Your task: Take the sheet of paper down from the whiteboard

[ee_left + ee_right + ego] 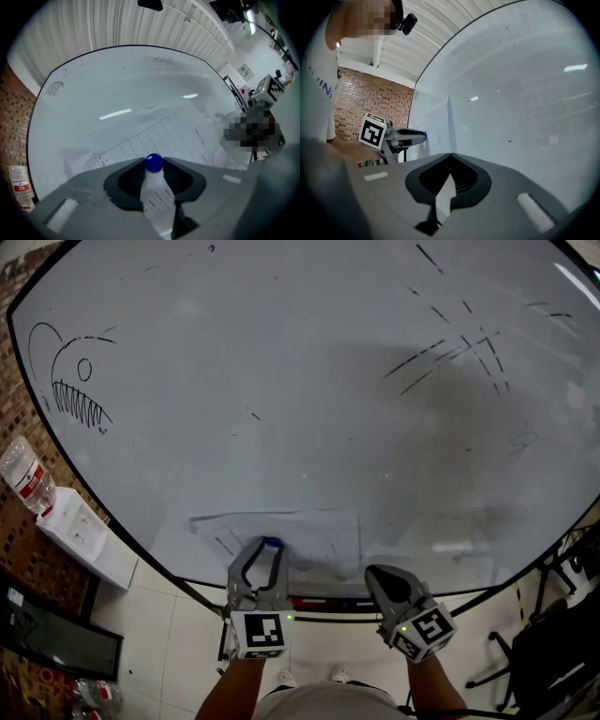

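In the head view, the whiteboard (309, 381) is filling most of the frame, and the sheet of paper (300, 526) is lying against its lower part, just above the bottom edge. The left gripper (270, 547) is reaching level to the sheet's lower left area, its jaws partly apart and closing round a small blue magnet (272, 543) that is sitting on the paper. The right gripper (372, 571) is meeting the sheet at its lower right corner with its jaws together.

In the left gripper view, the two jaw tips are pressing on either side of the blue magnet (153, 162), and the printed, ruled sheet (159, 136) is spreading out behind it and showing in the gap below it.

In the right gripper view, the jaws are closed all the way, pinching a white sliver of the paper (444, 192) between them. From there the sheet is running on towards the left gripper (423, 134), which is touching the board at the left.
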